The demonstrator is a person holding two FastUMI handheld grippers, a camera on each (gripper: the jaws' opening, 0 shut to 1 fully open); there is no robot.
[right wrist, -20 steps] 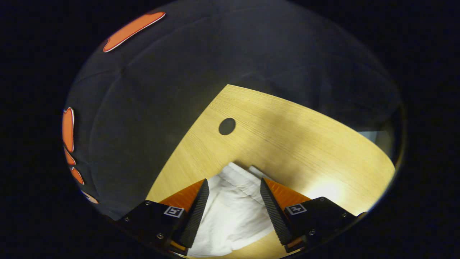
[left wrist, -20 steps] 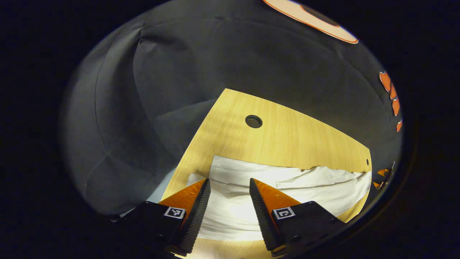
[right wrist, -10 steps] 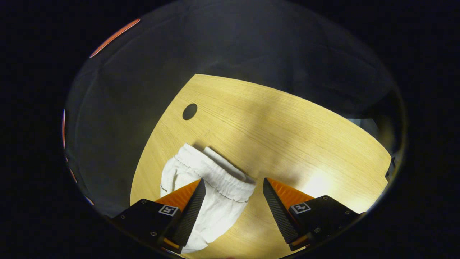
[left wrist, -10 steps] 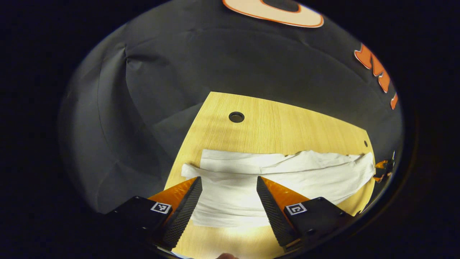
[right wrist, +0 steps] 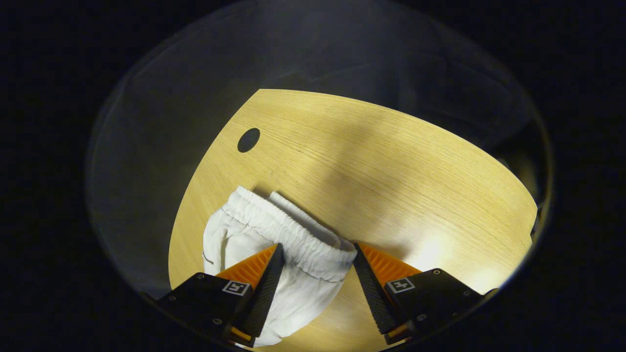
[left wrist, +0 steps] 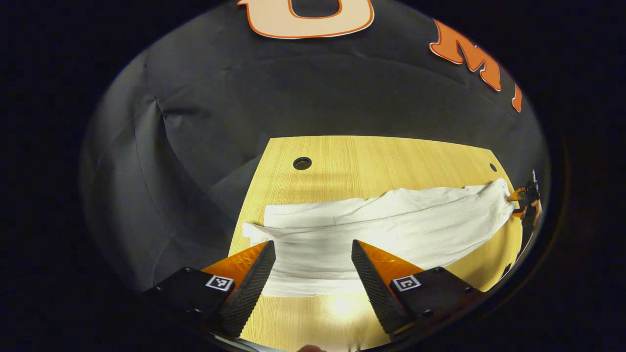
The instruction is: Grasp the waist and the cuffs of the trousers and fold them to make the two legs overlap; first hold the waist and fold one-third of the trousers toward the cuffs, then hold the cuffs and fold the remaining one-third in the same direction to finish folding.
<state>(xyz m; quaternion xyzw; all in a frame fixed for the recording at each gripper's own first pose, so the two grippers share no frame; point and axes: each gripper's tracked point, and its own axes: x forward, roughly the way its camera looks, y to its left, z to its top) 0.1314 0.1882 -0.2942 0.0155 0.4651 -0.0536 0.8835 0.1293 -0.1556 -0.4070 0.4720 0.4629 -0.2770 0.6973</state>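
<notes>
White trousers [left wrist: 381,225] lie stretched across the wooden table [left wrist: 381,156], legs overlapped, cuffs at the left end in the left gripper view. My left gripper [left wrist: 313,252] hovers open over the cuff end, cloth showing between its fingers. In the right gripper view the elastic waist [right wrist: 288,234] lies on the table [right wrist: 391,176], and my right gripper [right wrist: 315,254] stands open above it, its fingers straddling the waistband. The right gripper [left wrist: 525,198] also shows small at the far right of the left gripper view, beside the waist end.
A round cable hole [left wrist: 302,163] sits near the table's far left corner, and a smaller hole [left wrist: 492,167] near the far right. In the right gripper view a hole [right wrist: 248,140] lies beyond the waist. Bare wood stretches behind the trousers.
Both grippers have pulled back and up from the trousers, so more of the cloth and table shows. The left view has swung level with the table. Both stayed open.
</notes>
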